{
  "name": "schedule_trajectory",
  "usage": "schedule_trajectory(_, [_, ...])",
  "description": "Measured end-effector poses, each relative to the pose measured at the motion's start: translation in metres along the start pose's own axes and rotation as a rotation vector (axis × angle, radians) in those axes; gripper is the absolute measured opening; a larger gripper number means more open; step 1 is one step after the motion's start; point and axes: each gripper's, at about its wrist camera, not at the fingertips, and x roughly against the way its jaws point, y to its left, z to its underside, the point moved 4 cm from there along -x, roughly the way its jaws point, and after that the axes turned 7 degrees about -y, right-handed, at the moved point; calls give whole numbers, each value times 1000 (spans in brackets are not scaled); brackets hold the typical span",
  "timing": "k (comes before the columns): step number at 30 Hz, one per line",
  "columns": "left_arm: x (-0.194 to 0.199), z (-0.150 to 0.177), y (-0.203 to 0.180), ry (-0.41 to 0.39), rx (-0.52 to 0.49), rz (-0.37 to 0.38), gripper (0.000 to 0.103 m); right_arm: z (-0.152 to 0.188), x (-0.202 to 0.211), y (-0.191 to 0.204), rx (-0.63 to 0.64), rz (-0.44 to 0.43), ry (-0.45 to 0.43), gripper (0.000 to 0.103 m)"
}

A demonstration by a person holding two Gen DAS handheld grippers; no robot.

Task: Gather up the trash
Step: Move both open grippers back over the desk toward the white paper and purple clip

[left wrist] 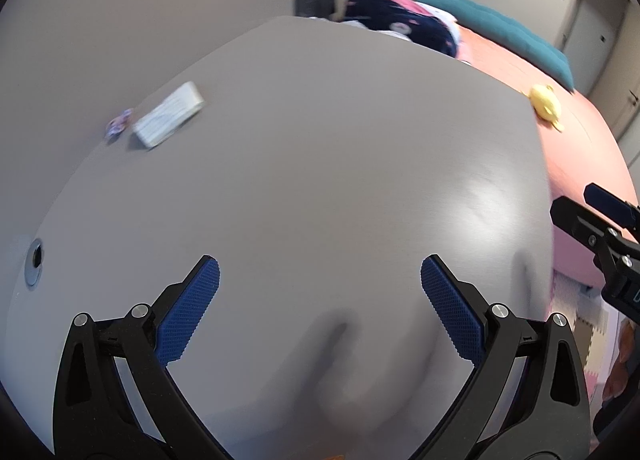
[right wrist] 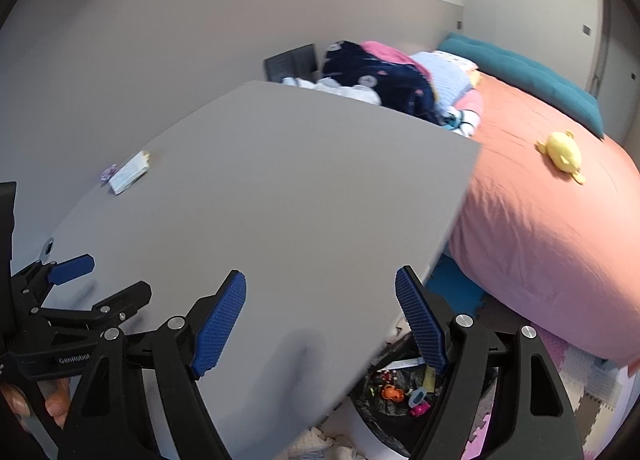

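Observation:
A white flat packet (left wrist: 170,114) lies on the grey table (left wrist: 320,159) at the far left, with a small purple crumpled wrapper (left wrist: 118,126) just left of it. Both also show in the right wrist view: the packet (right wrist: 130,173) and the wrapper (right wrist: 108,172). My left gripper (left wrist: 320,280) is open and empty over the near part of the table. My right gripper (right wrist: 320,292) is open and empty above the table's right edge. A bin lined with a black bag (right wrist: 396,392) holding colourful trash stands below that edge.
A bed with an orange cover (right wrist: 540,219) stands to the right, with a yellow plush toy (right wrist: 562,155) and piled clothes (right wrist: 384,75) on it. A round cable hole (left wrist: 36,260) sits in the table's left side. Foam mats (right wrist: 592,400) cover the floor.

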Motion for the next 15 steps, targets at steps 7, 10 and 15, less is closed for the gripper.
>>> schedule_trajectory(7, [-5,-3,52,1,71,-39,98,-8,-23,46,26,-47,7,78])
schedule_trajectory(10, [-7,-7,72,-2,101,-52,98,-12,-33,65,37,-66,12,78])
schedule_trajectory(15, [-10,-10,110,-8,155,-93,98,-18,-51,98,57,-105,19,78])
